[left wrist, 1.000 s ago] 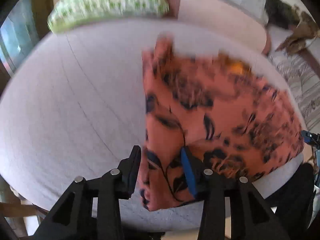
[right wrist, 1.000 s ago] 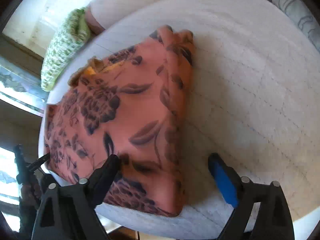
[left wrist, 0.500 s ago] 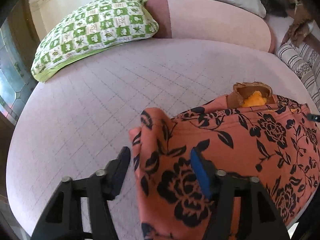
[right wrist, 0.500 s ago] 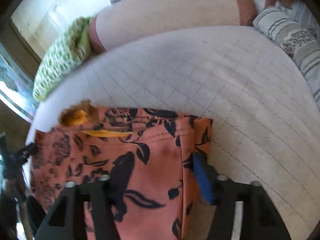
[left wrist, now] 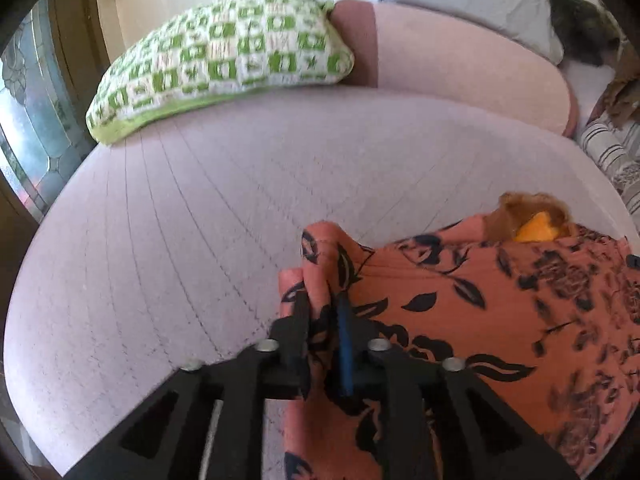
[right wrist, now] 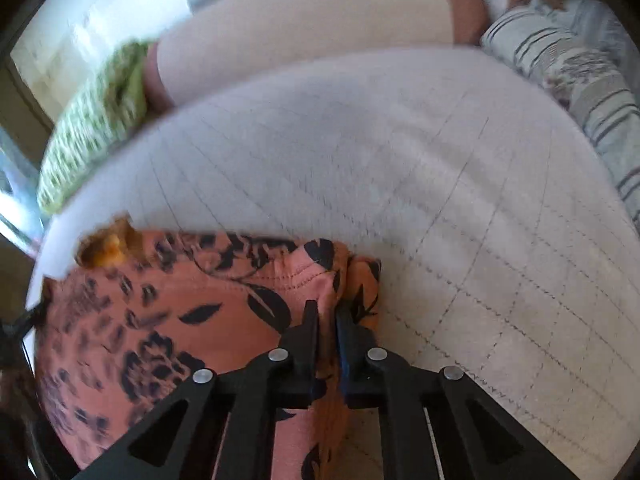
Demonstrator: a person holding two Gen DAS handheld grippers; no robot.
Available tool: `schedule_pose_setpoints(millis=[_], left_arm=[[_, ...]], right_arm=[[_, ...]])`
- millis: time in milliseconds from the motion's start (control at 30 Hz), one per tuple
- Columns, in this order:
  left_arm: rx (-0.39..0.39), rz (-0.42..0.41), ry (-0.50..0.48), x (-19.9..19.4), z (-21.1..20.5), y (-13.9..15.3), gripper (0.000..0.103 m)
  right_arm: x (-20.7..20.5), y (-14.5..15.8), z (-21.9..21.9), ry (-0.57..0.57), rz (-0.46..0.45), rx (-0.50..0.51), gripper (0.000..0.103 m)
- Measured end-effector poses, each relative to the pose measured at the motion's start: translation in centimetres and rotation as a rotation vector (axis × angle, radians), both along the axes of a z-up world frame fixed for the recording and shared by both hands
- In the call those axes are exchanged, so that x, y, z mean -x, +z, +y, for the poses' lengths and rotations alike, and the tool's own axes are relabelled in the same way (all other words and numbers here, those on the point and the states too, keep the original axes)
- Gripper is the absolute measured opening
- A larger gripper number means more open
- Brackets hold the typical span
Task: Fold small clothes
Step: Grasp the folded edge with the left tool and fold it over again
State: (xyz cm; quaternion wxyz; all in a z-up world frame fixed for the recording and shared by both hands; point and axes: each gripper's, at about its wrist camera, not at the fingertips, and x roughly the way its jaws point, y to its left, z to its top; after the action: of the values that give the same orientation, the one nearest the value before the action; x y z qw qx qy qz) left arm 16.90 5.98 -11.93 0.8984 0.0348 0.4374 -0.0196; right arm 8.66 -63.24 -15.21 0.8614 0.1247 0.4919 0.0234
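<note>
1. Nearest in the left wrist view, the left tongs [left wrist: 322, 306] are pinched narrow on a bunched corner of the orange floral garment [left wrist: 480, 312], having just closed on it.
2. In the right wrist view, the right tongs [right wrist: 327, 314] have just been closing too and now clamp the garment's [right wrist: 168, 320] stitched hem at its 3 o'clock edge.
3. The garment lies on the near edge of the pale quilted bed [left wrist: 200, 220], toward 5 o'clock in the left view; a yellow-brown patch [left wrist: 536, 232] shows at its far edge.
4. Risk: each grip holds only a small bunch, so a quick lift could slip a corner free and skew the fold.
5. Farthest, at 11 o'clock, a green checked pillow [left wrist: 224, 56].
</note>
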Motion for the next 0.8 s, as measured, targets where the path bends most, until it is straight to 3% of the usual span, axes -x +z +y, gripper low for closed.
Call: schedule_pose_setpoints(millis=[67, 167, 267, 300, 333, 400, 467, 500, 533, 600, 667, 800], left_arm=[[-0.029, -0.035, 0.002, 0.8, 0.1, 1.5, 0.023], [0.003, -0.088, -0.005, 3.5, 0.4, 4.1, 0.025], [0.008, -0.169, -0.037, 7.4, -0.7, 6.2, 0.051], [0.007, -0.185, -0.053, 8.0, -1.1, 6.1, 0.058], [-0.004, -0.184, -0.077, 8.8, -1.6, 5.7, 0.059], [-0.047, -0.087, -0.075, 9.1, -2.1, 3.0, 0.059], [-0.059, 0.116, 0.004, 7.4, -0.6, -1.8, 0.048], [0.046, 0.138, 0.051, 7.4, 1.0, -2.2, 0.048], [0.096, 0.122, 0.082, 7.8, 1.7, -1.5, 0.047], [0.103, 0.039, 0.087, 8.6, 2.1, 1.4, 0.047], [0.073, -0.040, 0.024, 8.8, 1.5, 3.4, 0.047], [0.042, -0.059, -0.037, 6.2, 0.5, 4.6, 0.047]], right_arm=[[1.3, 1.8, -0.1, -0.016, -0.027, 0.032, 0.016], [3.3, 5.4, 1.5, 0.034, -0.096, 0.051, 0.016], [6.3, 8.9, 3.5, 0.121, -0.152, -0.060, 0.018], [7.1, 9.3, 4.1, 0.162, -0.158, -0.111, 0.029], [8.1, 9.0, 4.8, 0.214, -0.136, -0.188, 0.058], [9.0, 6.2, 4.9, 0.225, -0.070, -0.273, 0.092], [9.2, 2.2, 3.6, 0.146, 0.040, -0.230, 0.087], [9.3, 1.0, 3.0, 0.108, 0.068, -0.224, 0.073], [9.8, 0.9, 1.6, 0.055, 0.055, -0.253, 0.071], [10.7, 2.8, 0.8, 0.027, 0.022, -0.273, 0.072], [11.5, 5.7, 1.5, 0.087, -0.045, -0.217, 0.072], [10.6, 8.3, 2.2, 0.150, -0.088, -0.247, 0.072]])
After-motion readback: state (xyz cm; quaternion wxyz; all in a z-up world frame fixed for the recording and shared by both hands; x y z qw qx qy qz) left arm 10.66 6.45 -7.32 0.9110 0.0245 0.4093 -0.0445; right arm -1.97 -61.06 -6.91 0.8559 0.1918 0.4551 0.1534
